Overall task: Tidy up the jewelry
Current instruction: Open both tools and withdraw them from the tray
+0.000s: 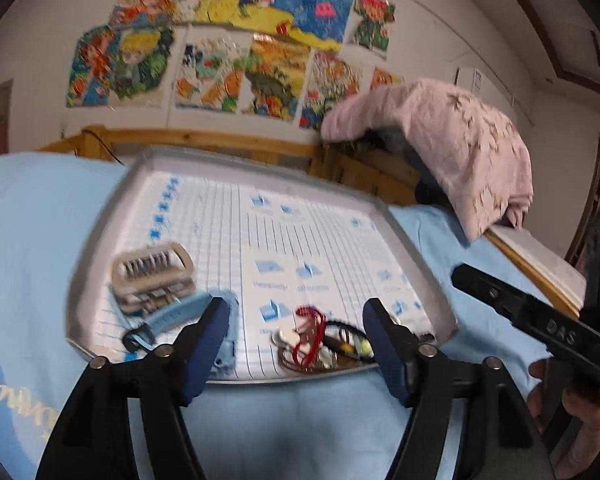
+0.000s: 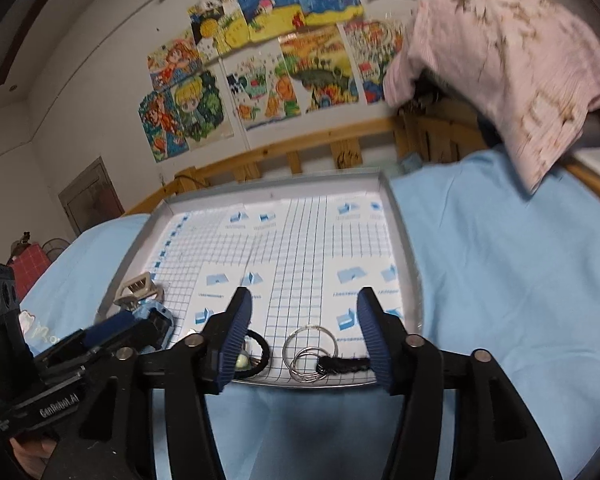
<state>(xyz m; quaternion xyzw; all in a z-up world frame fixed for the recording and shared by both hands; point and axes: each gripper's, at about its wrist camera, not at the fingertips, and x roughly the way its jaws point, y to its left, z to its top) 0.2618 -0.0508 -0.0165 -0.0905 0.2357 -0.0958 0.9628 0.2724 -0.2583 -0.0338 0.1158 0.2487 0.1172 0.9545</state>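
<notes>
The left gripper (image 1: 296,320) is hanging wide open over the near edge of the tray (image 1: 100,216), holding nothing. The jewelry pile (image 1: 320,340) is lying between its fingers, blurry and hard to sort out. The right gripper (image 2: 304,320) is also standing wide open and empty, with silver rings (image 2: 310,352) lying between its fingers. A blue watch (image 1: 172,316) is partly hiding behind one finger.

Home bedroom, likely a kid's. Bed with light blue sheet (image 2: 500,264) and wooden bed rail (image 2: 300,152) along the far wall. Colourful hand-drawn pictures (image 1: 236,40) taped to that white wall. Pink garment (image 1: 452,140) draped over the frame at far right. Brown door (image 2: 92,196) far left.
</notes>
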